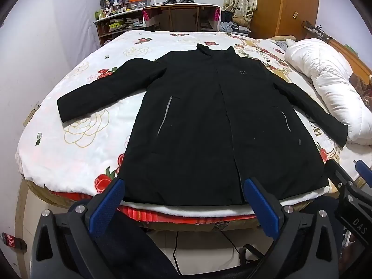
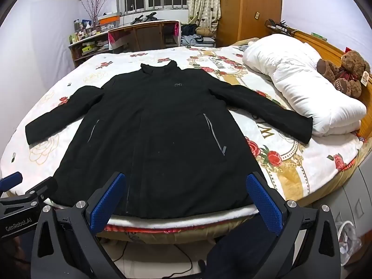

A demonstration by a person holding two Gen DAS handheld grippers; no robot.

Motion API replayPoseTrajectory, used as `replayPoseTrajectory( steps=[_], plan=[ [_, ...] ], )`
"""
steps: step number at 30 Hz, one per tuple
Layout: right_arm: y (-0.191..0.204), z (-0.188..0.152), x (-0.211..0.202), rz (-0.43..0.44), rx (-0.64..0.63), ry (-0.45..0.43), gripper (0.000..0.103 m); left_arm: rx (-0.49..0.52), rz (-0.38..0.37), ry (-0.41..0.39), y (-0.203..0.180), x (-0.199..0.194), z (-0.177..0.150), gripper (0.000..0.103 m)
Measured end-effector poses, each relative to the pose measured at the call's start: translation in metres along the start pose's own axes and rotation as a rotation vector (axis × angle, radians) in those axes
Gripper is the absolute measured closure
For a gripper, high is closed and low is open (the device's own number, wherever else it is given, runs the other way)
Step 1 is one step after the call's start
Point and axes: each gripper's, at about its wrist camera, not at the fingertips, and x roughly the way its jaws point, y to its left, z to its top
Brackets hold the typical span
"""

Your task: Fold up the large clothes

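A long black coat [image 1: 209, 121] lies flat and face up on the bed, collar at the far side, hem at the near edge, both sleeves spread outward. It also shows in the right wrist view [image 2: 153, 134]. My left gripper [image 1: 183, 186] is open and empty, held just short of the hem's left part. My right gripper [image 2: 186, 181] is open and empty, just short of the hem's right part. Each gripper shows at the edge of the other's view: the right one [image 1: 348, 181], the left one [image 2: 25, 186].
The bed [image 1: 69, 153] has a white floral cover. A folded white duvet [image 2: 295, 86] lies at the right by the coat's sleeve, with a brown teddy bear [image 2: 346, 72] beyond it. A cluttered desk [image 1: 181, 16] and shelves stand behind the bed. Cables lie on the floor below.
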Motion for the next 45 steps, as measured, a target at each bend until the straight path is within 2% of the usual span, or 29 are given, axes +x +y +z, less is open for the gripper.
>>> replayPoseTrajectory(
  steps=[6, 11, 12, 20, 45],
  plan=[
    [-0.001, 0.000, 0.001, -0.002, -0.008, -0.001, 0.000, -0.006, -0.011, -0.003, 0.007, 0.002, -0.002, 0.000],
    [-0.001, 0.000, -0.002, 0.012, -0.004, -0.006, 0.000, 0.004, 0.034, -0.019, 0.012, -0.003, 0.000, 0.000],
    [0.000, 0.000, -0.002, 0.011, -0.004, -0.006, 0.000, 0.012, 0.045, -0.020, 0.003, -0.003, 0.000, 0.000],
    [0.002, 0.001, -0.003, 0.017, -0.015, -0.014, 0.000, 0.013, 0.025, -0.048, 0.003, -0.008, 0.000, 0.000],
    [-0.005, 0.004, -0.007, 0.006, -0.005, -0.032, 0.000, 0.005, 0.026, -0.050, 0.001, -0.010, 0.002, 0.000]
  ],
)
